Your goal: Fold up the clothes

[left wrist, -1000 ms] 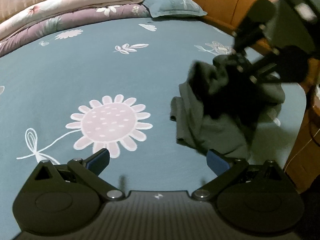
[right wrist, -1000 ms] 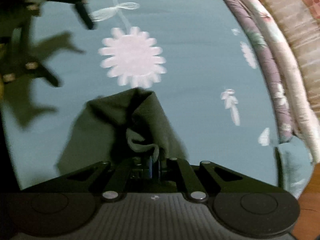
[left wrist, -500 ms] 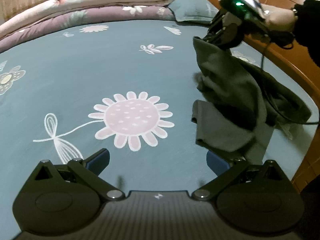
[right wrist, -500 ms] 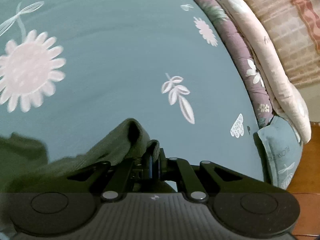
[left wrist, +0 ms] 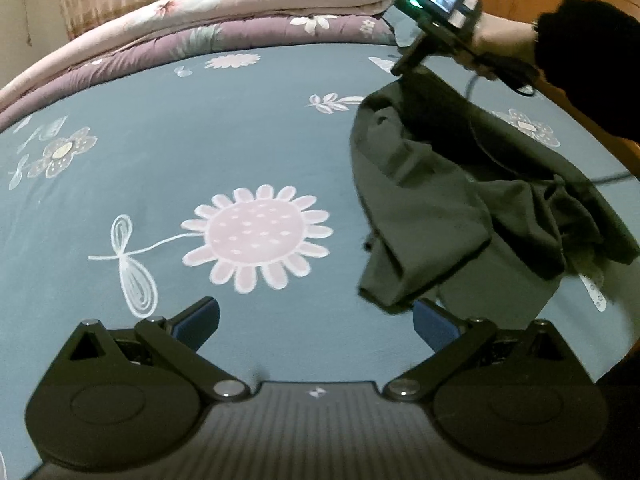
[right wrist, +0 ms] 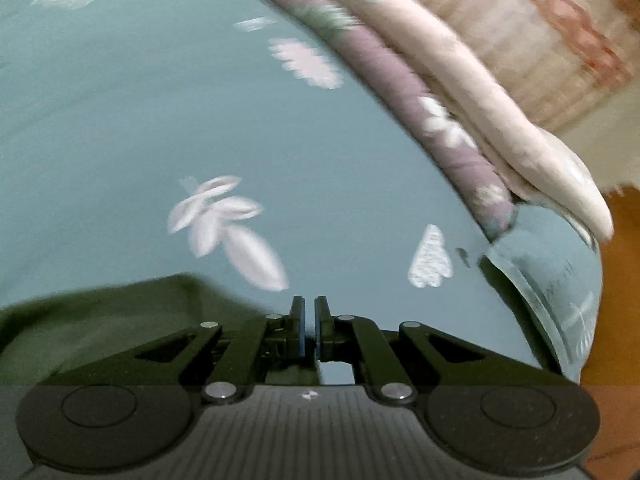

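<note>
Left gripper (left wrist: pixel 316 314) hangs low over the teal bedsheet (left wrist: pixel 168 152), jaws spread wide, nothing between them. At two o'clock from it the dark green garment (left wrist: pixel 448 208) lies crumpled, its near hem touching the right pad. Beyond, the right gripper (right wrist: pixel 310 330) is blurred; a narrow gap shows between its pads, no cloth visible there, garment at its nine o'clock. Its tip is hidden in the left view. Farthest, folded quilts (left wrist: pixel 224 20).
</note>
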`<action>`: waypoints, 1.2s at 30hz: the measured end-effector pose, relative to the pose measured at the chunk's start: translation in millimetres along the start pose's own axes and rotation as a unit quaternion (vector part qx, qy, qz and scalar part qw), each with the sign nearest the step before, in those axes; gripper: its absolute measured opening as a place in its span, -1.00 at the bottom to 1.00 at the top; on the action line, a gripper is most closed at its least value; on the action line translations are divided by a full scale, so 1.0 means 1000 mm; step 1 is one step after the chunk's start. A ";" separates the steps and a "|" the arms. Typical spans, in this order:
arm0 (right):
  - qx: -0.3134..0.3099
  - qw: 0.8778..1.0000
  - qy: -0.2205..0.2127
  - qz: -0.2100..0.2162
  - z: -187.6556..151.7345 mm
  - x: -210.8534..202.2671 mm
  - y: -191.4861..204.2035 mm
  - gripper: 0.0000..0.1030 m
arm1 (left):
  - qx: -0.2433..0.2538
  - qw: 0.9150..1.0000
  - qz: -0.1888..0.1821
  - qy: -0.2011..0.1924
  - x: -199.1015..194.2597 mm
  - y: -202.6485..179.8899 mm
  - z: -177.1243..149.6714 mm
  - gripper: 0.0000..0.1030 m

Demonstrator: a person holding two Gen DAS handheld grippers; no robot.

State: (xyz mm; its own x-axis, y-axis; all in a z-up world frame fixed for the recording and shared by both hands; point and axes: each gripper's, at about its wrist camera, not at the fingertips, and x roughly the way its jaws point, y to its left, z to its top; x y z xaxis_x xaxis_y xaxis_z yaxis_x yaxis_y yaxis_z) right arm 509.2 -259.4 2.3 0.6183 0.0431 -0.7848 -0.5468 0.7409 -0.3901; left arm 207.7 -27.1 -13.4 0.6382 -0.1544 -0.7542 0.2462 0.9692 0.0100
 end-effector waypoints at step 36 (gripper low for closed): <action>0.284 0.958 -0.025 0.038 -0.228 -0.063 0.016 -0.64 | 0.091 0.993 -0.067 0.037 0.030 -0.082 0.048 0.99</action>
State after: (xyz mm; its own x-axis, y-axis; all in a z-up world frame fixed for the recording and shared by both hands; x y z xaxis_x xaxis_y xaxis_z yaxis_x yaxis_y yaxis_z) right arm 332.8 -403.4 -63.7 0.6230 0.1334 -0.7708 -0.2051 0.9787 0.0036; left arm 241.4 -120.2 -5.1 0.5367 -0.2585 -0.8032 0.4580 0.8887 0.0201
